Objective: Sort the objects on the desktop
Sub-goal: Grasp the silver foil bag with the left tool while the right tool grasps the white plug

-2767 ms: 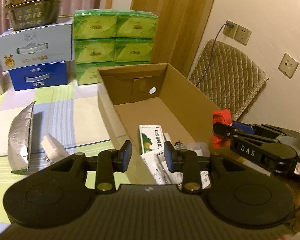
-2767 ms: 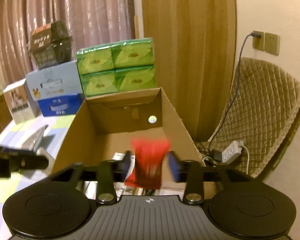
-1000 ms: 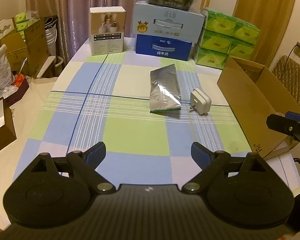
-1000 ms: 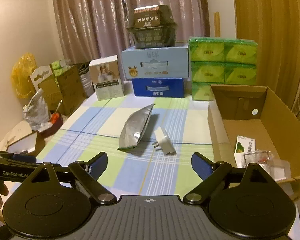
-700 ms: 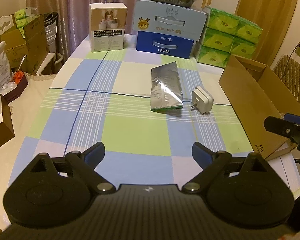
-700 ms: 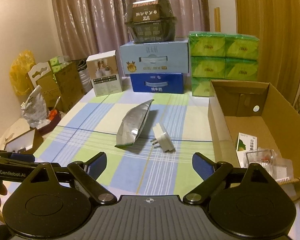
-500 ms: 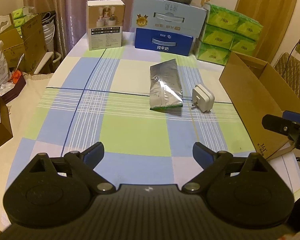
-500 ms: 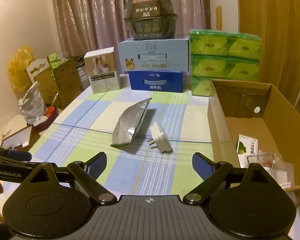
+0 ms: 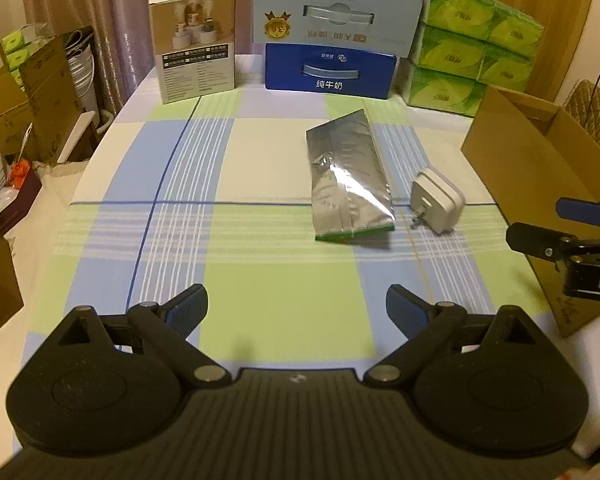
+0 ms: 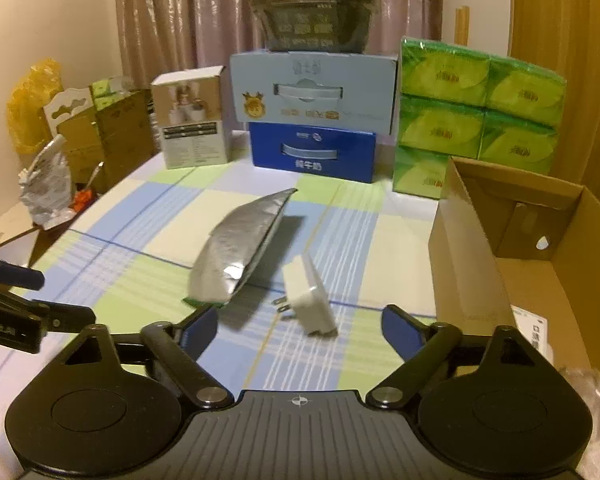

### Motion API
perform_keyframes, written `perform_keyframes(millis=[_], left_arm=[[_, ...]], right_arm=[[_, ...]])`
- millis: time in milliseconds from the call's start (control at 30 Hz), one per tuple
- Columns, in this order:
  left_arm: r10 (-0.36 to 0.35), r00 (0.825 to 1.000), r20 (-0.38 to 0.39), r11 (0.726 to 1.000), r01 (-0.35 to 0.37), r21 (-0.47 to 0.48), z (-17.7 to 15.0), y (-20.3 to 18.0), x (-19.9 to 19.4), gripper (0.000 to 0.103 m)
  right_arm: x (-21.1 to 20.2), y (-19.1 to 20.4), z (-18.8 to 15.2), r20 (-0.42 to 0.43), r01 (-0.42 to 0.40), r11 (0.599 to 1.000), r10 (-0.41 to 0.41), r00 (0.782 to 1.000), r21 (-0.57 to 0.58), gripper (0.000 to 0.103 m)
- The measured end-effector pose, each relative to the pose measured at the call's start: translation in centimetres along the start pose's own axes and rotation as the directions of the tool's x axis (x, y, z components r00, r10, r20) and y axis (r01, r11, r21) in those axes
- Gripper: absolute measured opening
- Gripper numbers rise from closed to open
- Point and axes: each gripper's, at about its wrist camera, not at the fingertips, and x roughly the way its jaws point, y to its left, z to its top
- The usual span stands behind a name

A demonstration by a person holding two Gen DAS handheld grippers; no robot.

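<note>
A silver foil pouch (image 9: 346, 178) (image 10: 240, 246) lies on the checked tablecloth. A white plug adapter (image 9: 436, 204) (image 10: 310, 298) lies just right of it. An open cardboard box (image 9: 540, 184) (image 10: 480, 276) stands at the table's right edge with small packets inside. My left gripper (image 9: 296, 312) is open and empty, above the near table, well short of the pouch. My right gripper (image 10: 298, 328) is open and empty, low over the table, with the adapter just ahead between its fingers; it also shows at the right in the left wrist view (image 9: 556, 232).
At the back stand a white product box (image 9: 194, 64), a blue milk carton (image 9: 330, 70) under a pale blue carton (image 9: 336, 12), and stacked green tissue packs (image 9: 472, 64). Cardboard boxes and bags (image 10: 84, 140) sit beyond the table's left edge.
Both grippers have moved forward toward the pouch and adapter. The right gripper has dropped lower and closer to the adapter. Both stayed open.
</note>
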Motion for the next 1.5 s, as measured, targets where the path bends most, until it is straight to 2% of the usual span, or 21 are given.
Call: perform_keyframes(millis=[33,267,333,433,767,933,1300,1367,1400,1433,1500], left_arm=[[-0.001,1.0,-0.002,1.0,0.001,0.007,0.4,0.0,0.7,0.094],[-0.034,0.999,-0.001,0.999,0.034,0.012,3.0,-0.1,4.8,0.094],[-0.045,0.999,0.0,0.999,0.045,0.011,3.9,-0.1,6.1,0.094],[-0.053,0.999,-0.002,0.998,0.053,0.021,5.0,-0.4,7.7,0.094],[-0.081,0.997,-0.009,0.995,0.082,0.052,7.0,-1.6,11.6,0.094],[-0.099,0.995,-0.015,0.993,0.1,0.056,8.0,-2.0,13.0,0.094],[-0.14,0.989,-0.056,0.989,0.143,0.047,9.0,-3.6,16.8,0.094],[-0.143,0.987,-0.07,0.988,0.146,0.047,9.0,-3.9,17.5,0.092],[-0.143,0.987,-0.076,0.988,0.147,0.049,9.0,-4.1,17.8,0.089],[-0.144,0.986,-0.087,0.987,0.149,0.055,9.0,-4.2,18.0,0.08],[-0.143,0.985,-0.094,0.987,0.149,0.065,8.9,-4.3,18.0,0.077]], right_arm=[[0.9,-0.2,0.0,-0.008,0.0,1.0,0.0,1.0,-0.004,0.076],[5.1,-0.9,0.2,-0.023,-0.014,0.997,0.012,1.0,-0.07,0.065],[6.2,-1.2,0.4,-0.028,-0.022,0.997,0.02,0.999,-0.068,0.054],[7.4,-1.4,0.5,-0.035,-0.034,0.997,0.032,0.999,-0.063,0.047],[9.9,-1.9,0.6,-0.043,-0.048,0.997,0.045,0.998,-0.061,0.043],[10.4,-2.1,0.3,-0.058,-0.059,0.997,0.056,0.997,-0.053,0.033],[9.7,-3.1,0.5,-0.031,0.009,1.0,-0.009,0.999,0.0,0.03],[9.7,-3.0,0.5,-0.031,0.013,1.0,-0.013,0.999,-0.001,0.03],[9.7,-3.0,0.5,-0.031,0.014,1.0,-0.014,0.999,-0.001,0.03],[9.6,-2.9,0.5,-0.033,0.015,1.0,-0.015,0.999,0.002,0.029],[9.5,-2.9,0.3,-0.037,0.014,1.0,-0.013,0.999,0.009,0.029]])
